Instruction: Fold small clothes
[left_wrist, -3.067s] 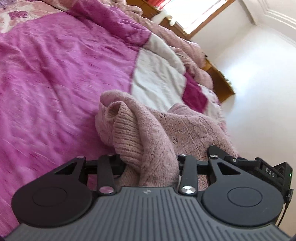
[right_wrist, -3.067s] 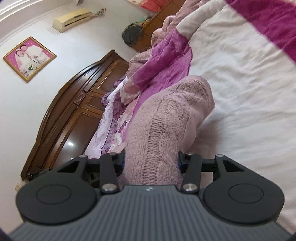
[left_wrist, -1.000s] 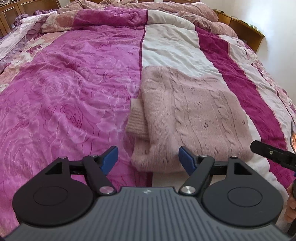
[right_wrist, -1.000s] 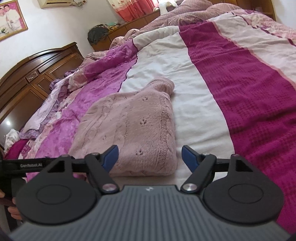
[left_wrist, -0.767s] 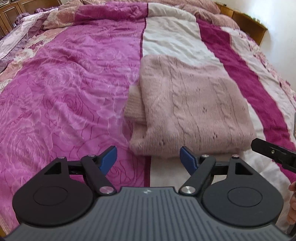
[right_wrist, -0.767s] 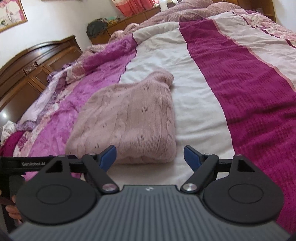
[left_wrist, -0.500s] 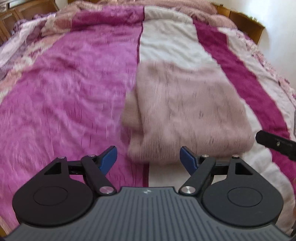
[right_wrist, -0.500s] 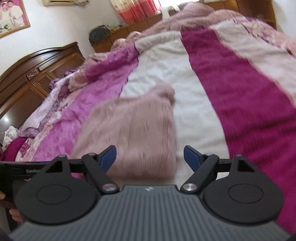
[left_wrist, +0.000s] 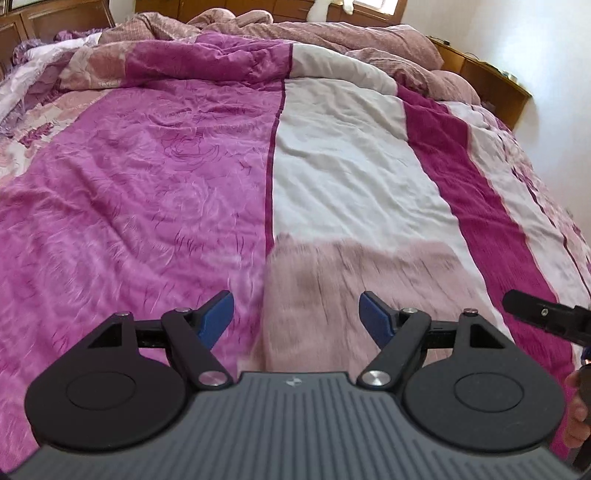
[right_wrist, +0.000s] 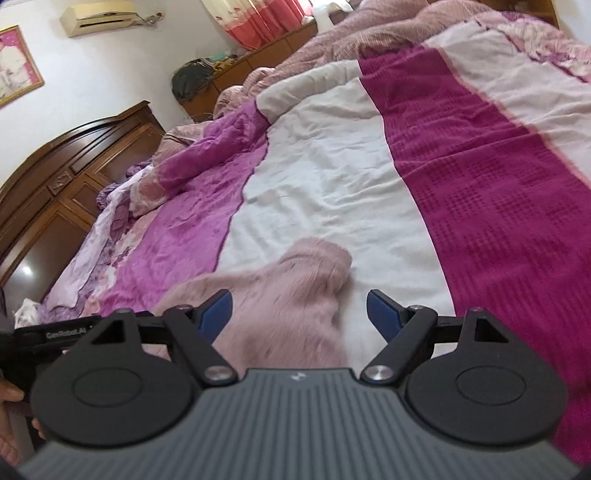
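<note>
Looking down both wrist cameras, I judge the fold on this pink knitted sweater (left_wrist: 354, 295) to be laid and the step in hand to be the release, with both tongs clear of the cloth. My left gripper (left_wrist: 296, 314) stands with its blue pads wide apart and nothing pinched between them; the sweater lies below and ahead of it on the bedspread (left_wrist: 147, 192), straddling the seam where the purple panel meets the white one. My right gripper (right_wrist: 299, 314) is likewise spread and empty, hanging over the sweater's right side, where a rounded bulge of knit pokes out toward the white stripe. The picture is smeared near the cloth, so I cannot tell how neat the edges are. Next, I think, comes either a last fold or smoothing that bulge, which calls for coming down low and pinching an edge squarely with both tongs. Counting: one sweater, two grippers, one bedspread, one air conditioner (right_wrist: 99, 13) on the wall, one framed picture (right_wrist: 16, 62).
</note>
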